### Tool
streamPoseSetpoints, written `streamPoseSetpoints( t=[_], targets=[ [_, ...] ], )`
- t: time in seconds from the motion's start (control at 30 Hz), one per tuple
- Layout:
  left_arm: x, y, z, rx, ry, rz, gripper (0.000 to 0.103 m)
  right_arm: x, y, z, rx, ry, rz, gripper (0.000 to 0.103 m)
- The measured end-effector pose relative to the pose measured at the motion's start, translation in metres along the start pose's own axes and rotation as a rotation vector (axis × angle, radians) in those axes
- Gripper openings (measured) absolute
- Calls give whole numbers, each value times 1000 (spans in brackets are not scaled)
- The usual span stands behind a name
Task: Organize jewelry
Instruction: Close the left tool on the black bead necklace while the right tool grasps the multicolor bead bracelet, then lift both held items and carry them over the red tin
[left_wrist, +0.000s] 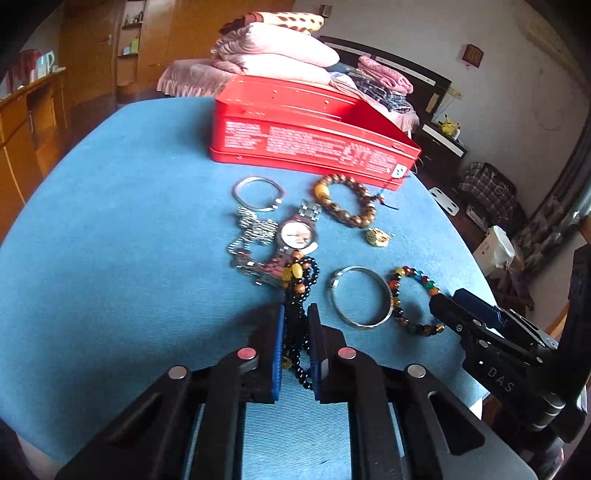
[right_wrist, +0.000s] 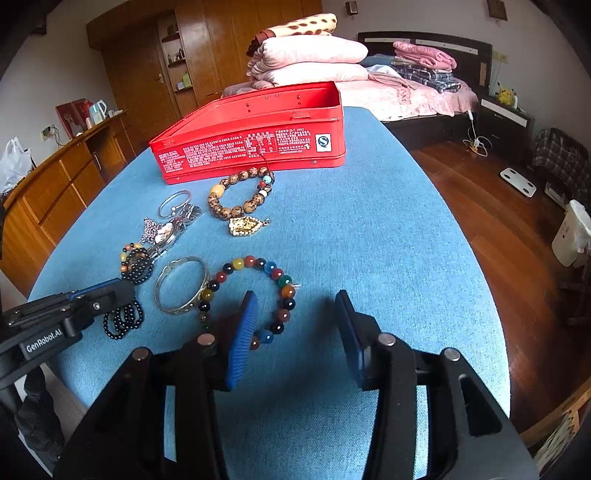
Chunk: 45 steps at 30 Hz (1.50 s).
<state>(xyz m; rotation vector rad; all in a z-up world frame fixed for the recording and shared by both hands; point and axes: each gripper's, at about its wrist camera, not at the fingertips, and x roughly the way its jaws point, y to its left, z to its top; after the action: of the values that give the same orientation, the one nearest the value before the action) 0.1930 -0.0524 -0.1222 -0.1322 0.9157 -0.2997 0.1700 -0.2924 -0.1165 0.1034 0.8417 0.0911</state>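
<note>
while the left gripper (left_wrist: 295, 314) sits low over the blue tablecloth (left_wrist: 110, 258), its two blue pads are pinched narrow on the black bead string (left_wrist: 297, 321), which runs from between them up to a bunch of amber and orange beads lying against the watch (left_wrist: 297, 236). the string's loose loops lie on the cloth just below that gripper in the right wrist view.

right gripper (right_wrist: 295, 317) is partly open, nothing clamped. one finger (right_wrist: 243, 332) stands inside the ring of the multicolour bead bracelet (right_wrist: 282, 291), overlapping its near edge; the other finger is over bare cloth outside the ring. cannot tell if the pad touches the beads.

rest of the jewelry, all on the cloth:
- silver bangle (right_wrist: 181, 284), touching the multicolour bracelet on its left side
- watch with metal band, beside a tangled silver chain (left_wrist: 255, 225)
- thin silver bangle (left_wrist: 258, 194) behind the chain, near the tin
- brown wooden bead bracelet (left_wrist: 347, 201) just in front of the tin, red cord end against the tin wall in the right wrist view
- gold pendant (right_wrist: 245, 225) just beside the brown bracelet

red tin (right_wrist: 258, 140) stands open at the far side of the table; its inside is mostly hidden.
</note>
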Motion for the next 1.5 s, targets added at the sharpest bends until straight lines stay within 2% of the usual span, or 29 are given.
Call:
streamPoseSetpoints(
  t=[0.17,0.27,0.3,0.5,0.57,0.67,0.7,0.77,0.97,1.37,1.5],
  targets=[
    [1,6,-1,4,6,37,13,4,4,1,-23,10,-22,42],
    [4,3,-3,25,10,62,22,6,4,2,-31,13,-27,38],
    [5,3,-2,24,12,55,27,7,4,3,-33,14,-31,36],
    [8,-3,-1,39,4,51,41,10,7,4,-52,19,-39,28],
    [10,-6,-2,45,-5,69,40,11,10,5,-68,19,-45,24],
    [11,-7,-2,57,-16,119,17,12,11,6,-73,27,-26,13],
    [11,-4,-2,45,-18,117,15,12,12,6,-74,29,-24,10],
    [9,2,0,32,-11,91,13,11,12,5,-78,30,-19,7],
    [-3,14,2,2,-17,48,12,3,7,5,-45,26,15,7],
    [-28,12,18,8,-89,41,12,-21,2,20,-29,-30,38,7],
    [-28,8,27,21,-102,63,12,-23,3,30,-35,-46,35,7]
  ],
)
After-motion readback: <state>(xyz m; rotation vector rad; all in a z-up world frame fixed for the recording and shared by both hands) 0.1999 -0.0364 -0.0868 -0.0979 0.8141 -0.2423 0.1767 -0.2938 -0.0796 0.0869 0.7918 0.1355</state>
